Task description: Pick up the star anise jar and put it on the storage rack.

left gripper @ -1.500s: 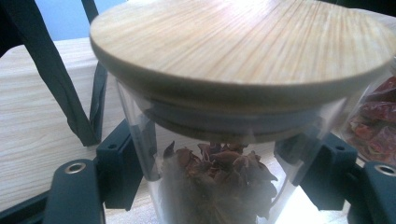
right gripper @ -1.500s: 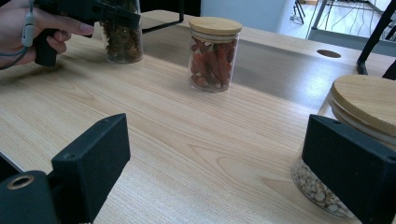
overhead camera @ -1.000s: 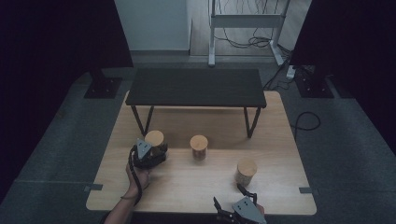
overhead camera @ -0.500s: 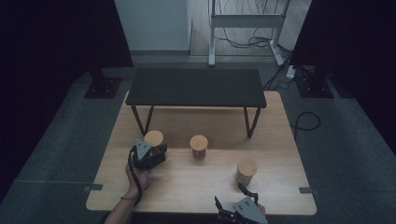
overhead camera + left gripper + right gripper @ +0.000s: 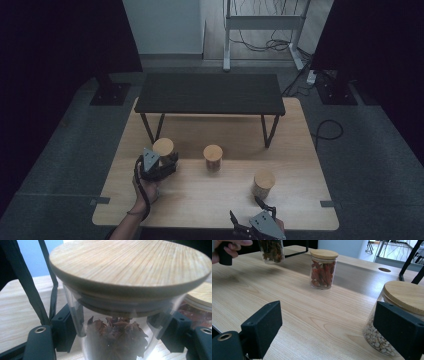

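Observation:
My left gripper is shut on a glass jar with a wooden lid and dark star-shaped spices inside. Its pads press on both sides of the glass. In the right gripper view this jar hangs at the top left, seemingly just above its shadow. A jar of red chillies stands mid-table. My right gripper is open at the near edge. A jar of pale seeds stands just beyond its right jaw, untouched.
A low black bench stands on the far half of the wooden table, its legs behind the jars. Dark stands and cables lie on the floor beyond. The person's hand grips the left gripper.

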`<state>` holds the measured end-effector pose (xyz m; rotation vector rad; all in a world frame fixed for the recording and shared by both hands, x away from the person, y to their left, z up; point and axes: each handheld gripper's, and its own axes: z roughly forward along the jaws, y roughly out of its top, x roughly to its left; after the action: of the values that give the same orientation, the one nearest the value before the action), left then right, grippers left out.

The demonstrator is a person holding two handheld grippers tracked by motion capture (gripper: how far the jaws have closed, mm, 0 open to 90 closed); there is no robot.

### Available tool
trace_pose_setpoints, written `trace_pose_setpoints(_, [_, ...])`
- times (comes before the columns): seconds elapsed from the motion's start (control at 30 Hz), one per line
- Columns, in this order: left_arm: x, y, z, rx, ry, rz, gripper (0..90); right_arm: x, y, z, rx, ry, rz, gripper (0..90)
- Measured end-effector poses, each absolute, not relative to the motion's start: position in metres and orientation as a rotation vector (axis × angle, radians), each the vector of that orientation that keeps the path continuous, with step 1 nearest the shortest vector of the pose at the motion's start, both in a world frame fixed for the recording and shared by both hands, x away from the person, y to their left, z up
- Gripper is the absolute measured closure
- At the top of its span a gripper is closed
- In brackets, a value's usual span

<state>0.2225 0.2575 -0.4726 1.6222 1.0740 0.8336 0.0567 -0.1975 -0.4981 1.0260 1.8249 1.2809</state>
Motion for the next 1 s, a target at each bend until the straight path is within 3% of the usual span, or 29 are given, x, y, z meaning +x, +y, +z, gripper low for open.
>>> trace_pose_setpoints(1.0, [0.209, 0.268, -0.447, 1.570, 1.052, 0.825, 26.2, 0.057, -0.196, -0.498, 1.028, 1.835, 1.266, 8.1])
